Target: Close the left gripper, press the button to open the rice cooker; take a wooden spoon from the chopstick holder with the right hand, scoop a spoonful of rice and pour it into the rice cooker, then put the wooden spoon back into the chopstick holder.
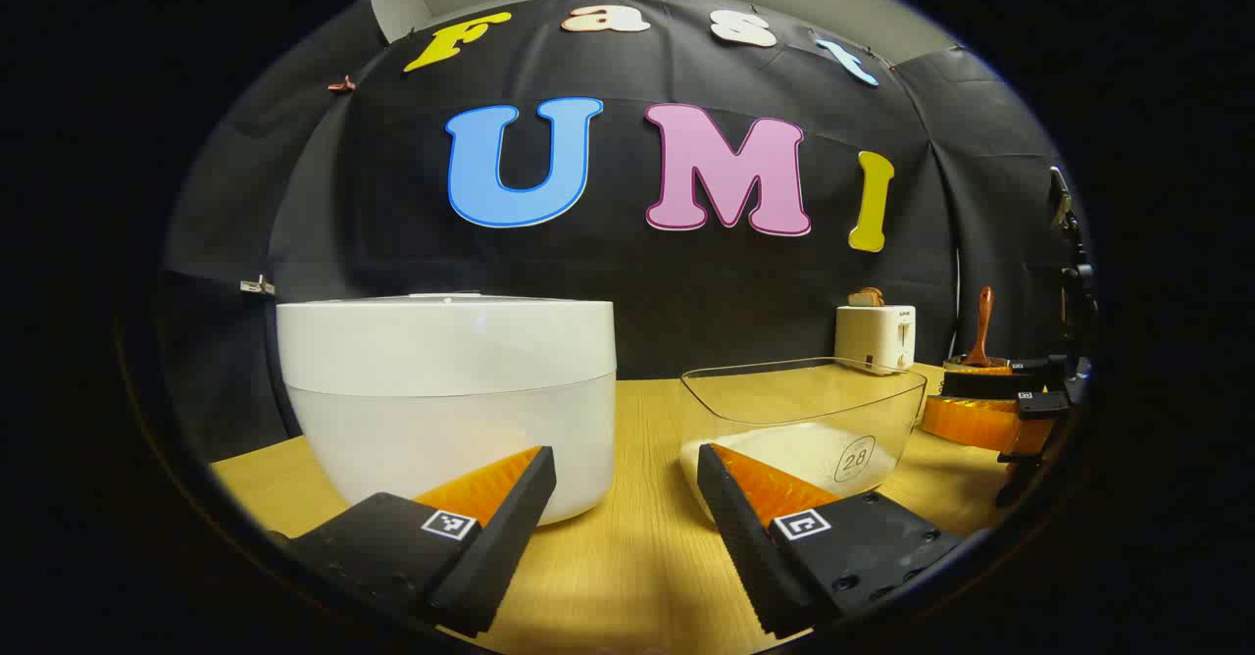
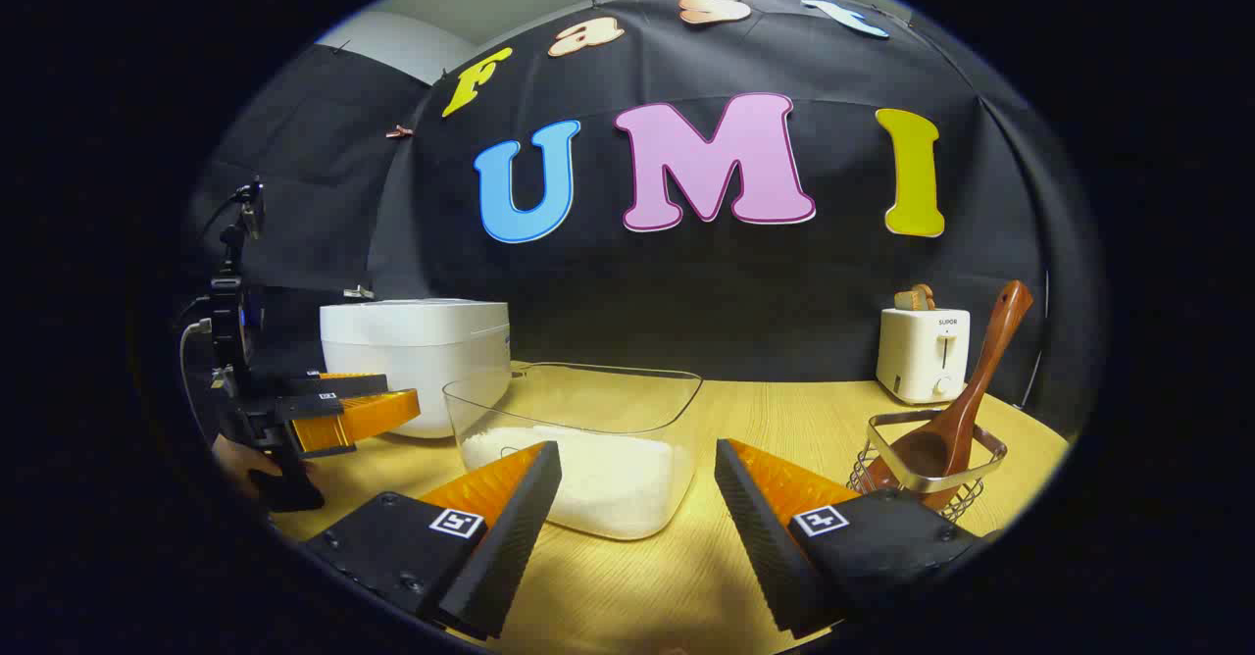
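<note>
Wooden spoon (image 2: 956,420) bowl hidden in chopstick holder (image 2: 931,464) (tools apart, empty).

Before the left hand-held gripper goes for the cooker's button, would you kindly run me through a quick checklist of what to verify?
1. Left hand-held gripper closed for pressing: not ok, its fingers stand wide apart.
2. Rice cooker lid down, waiting to be opened: ok, it sits shut.
3. Button located: cannot tell, no button is visible on the cooker's facing side.
4. Right hand-held gripper free for the spoon: ok, open and holding nothing.
5. Wooden spoon in the chopstick holder: ok, leaning there with its handle up.
6. Rice in the clear container: ok, a white layer covers its bottom.
</note>
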The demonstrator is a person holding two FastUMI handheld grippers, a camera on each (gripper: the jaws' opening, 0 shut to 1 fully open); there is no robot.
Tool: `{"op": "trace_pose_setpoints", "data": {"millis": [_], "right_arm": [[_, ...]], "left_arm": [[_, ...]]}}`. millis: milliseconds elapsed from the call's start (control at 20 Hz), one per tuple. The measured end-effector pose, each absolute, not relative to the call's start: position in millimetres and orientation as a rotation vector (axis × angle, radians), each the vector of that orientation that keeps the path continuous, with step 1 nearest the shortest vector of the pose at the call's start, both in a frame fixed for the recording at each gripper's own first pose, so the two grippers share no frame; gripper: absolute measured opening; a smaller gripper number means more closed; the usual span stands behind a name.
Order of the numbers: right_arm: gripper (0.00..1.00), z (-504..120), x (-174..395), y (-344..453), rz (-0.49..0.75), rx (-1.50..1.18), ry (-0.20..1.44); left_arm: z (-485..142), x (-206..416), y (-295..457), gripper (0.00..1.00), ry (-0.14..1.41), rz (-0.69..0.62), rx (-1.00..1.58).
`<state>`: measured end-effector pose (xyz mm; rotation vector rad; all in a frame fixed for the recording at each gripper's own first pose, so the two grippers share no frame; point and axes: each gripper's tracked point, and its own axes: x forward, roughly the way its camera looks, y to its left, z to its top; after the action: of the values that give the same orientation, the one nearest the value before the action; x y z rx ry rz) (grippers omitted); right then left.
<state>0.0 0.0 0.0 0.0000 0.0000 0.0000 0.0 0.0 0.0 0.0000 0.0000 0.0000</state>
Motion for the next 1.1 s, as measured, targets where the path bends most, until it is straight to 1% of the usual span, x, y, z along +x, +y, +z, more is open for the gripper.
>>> {"op": "trace_pose_setpoints", "data": {"millis": [900,950,1100], "right_arm": [[0.98,0.1,0.0,0.0,0.0,0.0,0.0],[0.98,0.0,-0.1,-0.2,0.0,0.0,0.0],[0.98,0.1,0.1,0.0,0.0,0.001,0.0]], "left_arm": [[0.3,-0.9,-0.8,0.94,0.0,0.001,0.0],[0.4,-1.1,-1.5,0.9,0.0,0.001,0.0],[-0.9,0.1,1.0,0.4,-0.001,0.006,0.0]]}}
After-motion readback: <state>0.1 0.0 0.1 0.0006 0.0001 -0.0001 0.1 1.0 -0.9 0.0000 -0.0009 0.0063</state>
